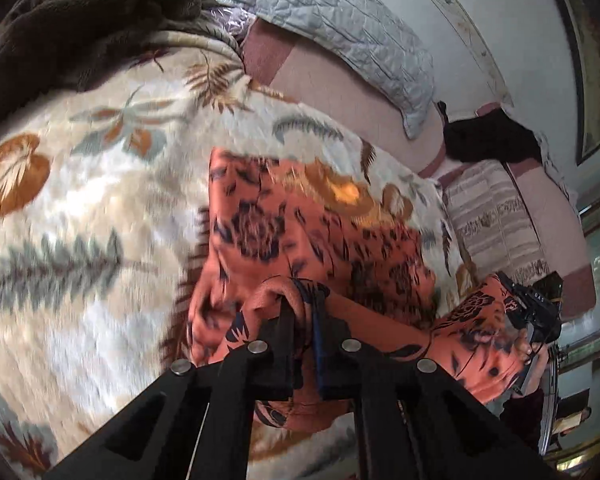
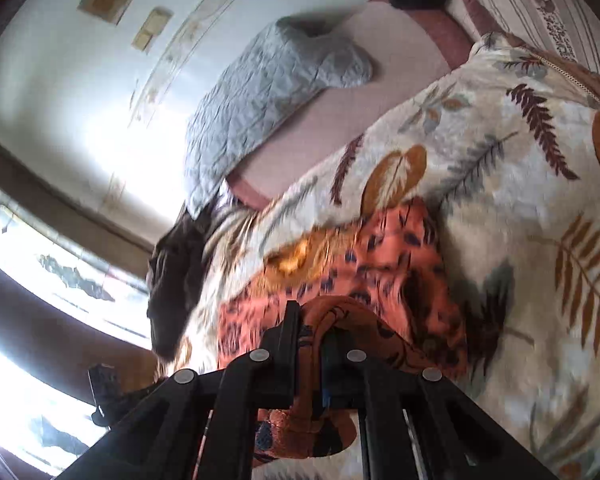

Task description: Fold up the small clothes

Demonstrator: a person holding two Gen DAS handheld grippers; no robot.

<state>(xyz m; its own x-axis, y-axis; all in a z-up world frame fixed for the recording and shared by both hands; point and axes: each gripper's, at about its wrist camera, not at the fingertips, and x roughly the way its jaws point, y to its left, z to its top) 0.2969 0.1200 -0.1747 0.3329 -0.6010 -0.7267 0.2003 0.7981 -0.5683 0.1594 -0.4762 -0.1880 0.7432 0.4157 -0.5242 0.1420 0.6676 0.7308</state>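
An orange garment with dark flower print (image 1: 320,240) lies partly lifted over a cream leaf-patterned blanket (image 1: 80,220). My left gripper (image 1: 305,304) is shut on a bunched edge of it. My right gripper (image 2: 312,320) is shut on another edge of the same orange garment (image 2: 360,264). In the left wrist view the right gripper (image 1: 536,316) shows at the right, holding the cloth, with the garment stretched between the two. The part of the cloth between each pair of fingers is hidden.
A dark brown fleece (image 1: 80,12) lies at the blanket's far edge. A grey quilted pillow (image 1: 340,28) rests on the pink sheet (image 1: 340,84) by the wall. A striped cushion (image 1: 496,220) and a black cloth (image 1: 492,136) lie further along. A bright window (image 2: 40,260) is at the left.
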